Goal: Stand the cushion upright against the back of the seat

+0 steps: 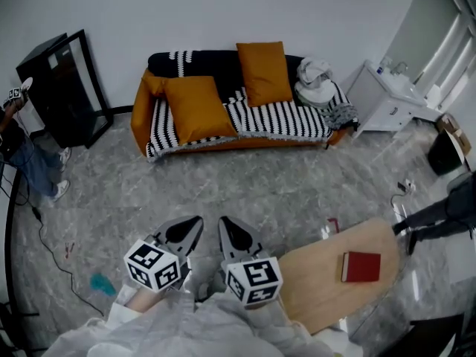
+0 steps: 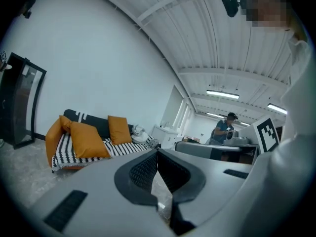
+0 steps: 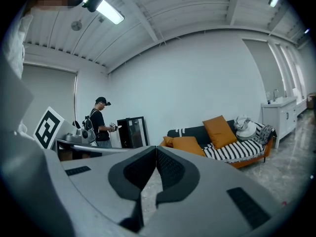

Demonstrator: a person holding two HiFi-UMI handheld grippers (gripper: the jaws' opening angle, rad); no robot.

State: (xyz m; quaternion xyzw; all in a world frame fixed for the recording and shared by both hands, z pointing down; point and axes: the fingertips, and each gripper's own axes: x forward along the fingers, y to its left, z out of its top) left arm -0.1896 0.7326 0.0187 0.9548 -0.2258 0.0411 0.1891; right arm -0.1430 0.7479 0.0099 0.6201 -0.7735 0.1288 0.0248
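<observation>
Cushion (image 1: 197,108), orange, tilted on striped sofa (image 1: 286,121); second cushion (image 1: 264,73) upright behind.

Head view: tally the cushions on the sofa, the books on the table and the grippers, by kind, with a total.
Orange cushions on the sofa: 3 (front left, against the back, small one by the arm)
Red book on the table: 1
Grippers: 2 (left gripper, right gripper)
Total: 6
</observation>
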